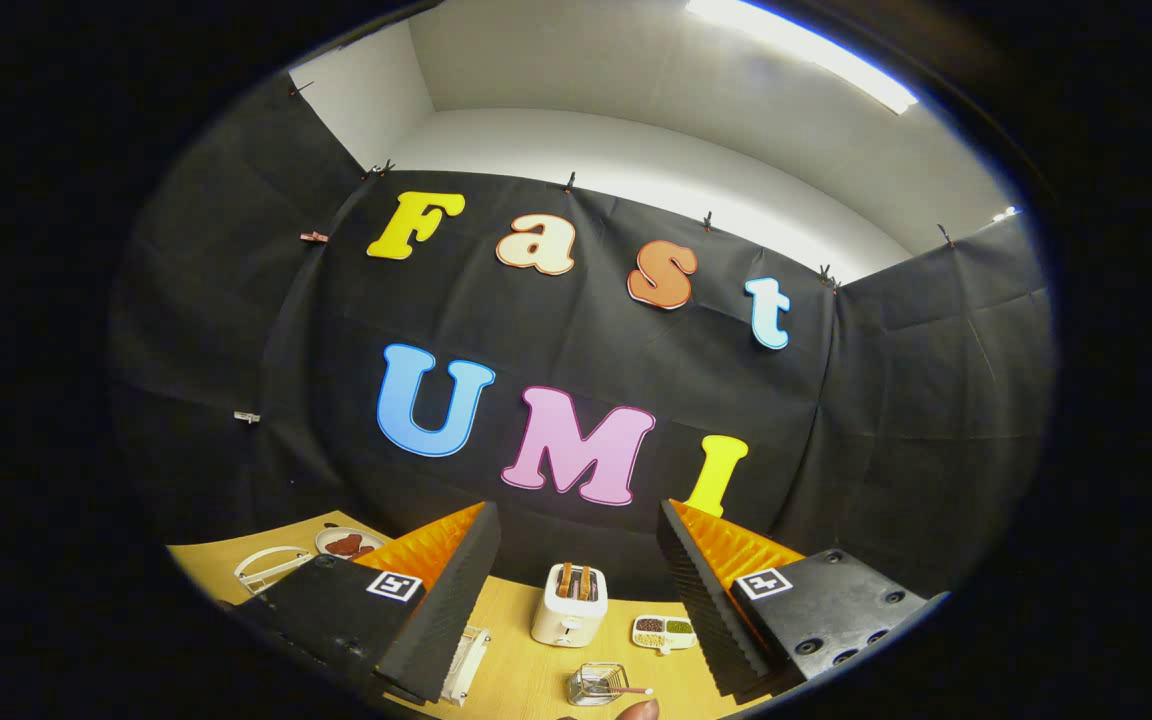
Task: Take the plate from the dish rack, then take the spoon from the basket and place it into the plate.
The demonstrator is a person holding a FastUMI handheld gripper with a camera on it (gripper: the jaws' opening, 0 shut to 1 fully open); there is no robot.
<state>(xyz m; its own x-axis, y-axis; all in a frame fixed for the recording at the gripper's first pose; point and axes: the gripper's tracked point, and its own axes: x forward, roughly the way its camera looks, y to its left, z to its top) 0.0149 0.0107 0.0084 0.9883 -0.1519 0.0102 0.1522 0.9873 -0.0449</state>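
The jaws stand wide apart with nothing between them, held high above the desk and tilted up toward the black cloth wall. Each finger is a black ribbed pad backed in orange, with a small square marker on the black body behind it.

Down in the gap between the fingers, on the pale wooden desk, stands a white toaster with two slices of toast poking up from its slots. Just beside it, toward the right finger, lies a small white divided dish with dark, yellowish and green fillings in its compartments.

Nearer than the toaster sits a small wire basket, and the spoon rests in it with its handle sticking out past the rim toward the right. A fingertip of the person shows right below the basket.

Beside the inner edge of the left finger, partly hidden by it, there is a white object that looks like a plate standing on edge in a rack, though I cannot be sure which. Further off, beyond the left finger, a white wire rack lies on the desk, and just behind it a white plate holds some reddish-brown pieces.
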